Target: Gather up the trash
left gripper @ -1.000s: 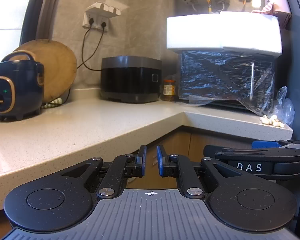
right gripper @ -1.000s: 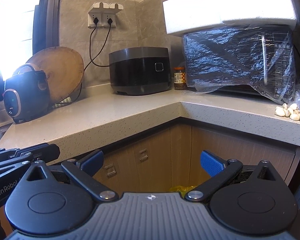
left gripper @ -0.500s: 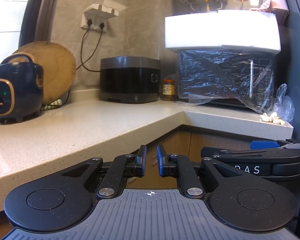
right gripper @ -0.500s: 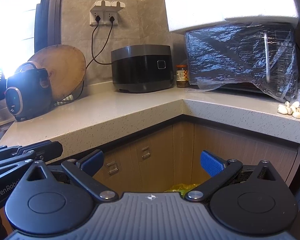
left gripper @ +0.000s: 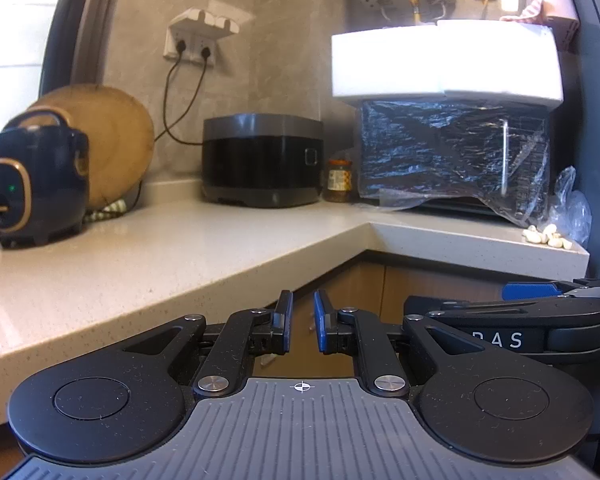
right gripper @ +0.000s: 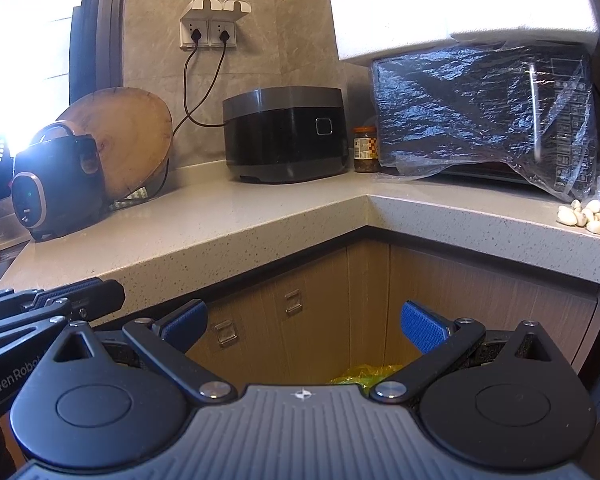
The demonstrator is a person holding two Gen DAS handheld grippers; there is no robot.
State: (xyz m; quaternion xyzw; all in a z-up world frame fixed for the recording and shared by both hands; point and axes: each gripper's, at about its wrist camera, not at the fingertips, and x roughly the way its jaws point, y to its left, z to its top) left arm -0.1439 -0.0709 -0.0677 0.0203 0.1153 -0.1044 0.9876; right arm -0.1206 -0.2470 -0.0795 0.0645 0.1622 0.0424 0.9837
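Fingers, left gripper (left gripper: 301,322): nearly closed, blue pads a narrow slit apart, nothing between them; held level just off the tabletop edge.
Fingers, right gripper (right gripper: 303,322): spread wide and empty, aimed at the cabinet corner below the tabletop.
Far left of tabletop: dark blue rounded cooker with gold ring (left gripper: 34,190) stood in front of a round wooden chopping board (left gripper: 108,148) leaning on the wall.
Middle: speckled beige stone tabletop (left gripper: 204,252) lay bare; no loose scrap was visible on it.
Back corner: black boxy rice cooker (right gripper: 286,134), then a small glass jar with a label (right gripper: 366,150).
Right: black oven under clear plastic film (right gripper: 484,116), with a white foam block (right gripper: 460,4) on top.
Far right edge: pale peeled garlic cloves (right gripper: 588,218) beside a crumpled clear plastic bag (left gripper: 572,210).
Trash: crumpled yellow-green plastic (right gripper: 364,374) showed low down between the right fingers, partly hidden by the gripper body; whether it was a bin liner or loose litter I could not tell.
Step, as judged: scanning for something to pick.
Doing it well: tilt the right gripper down to see the yellow-green plastic fully before committing; keep the fingers wide until they straddle a fold; avoid brushing the garlic.
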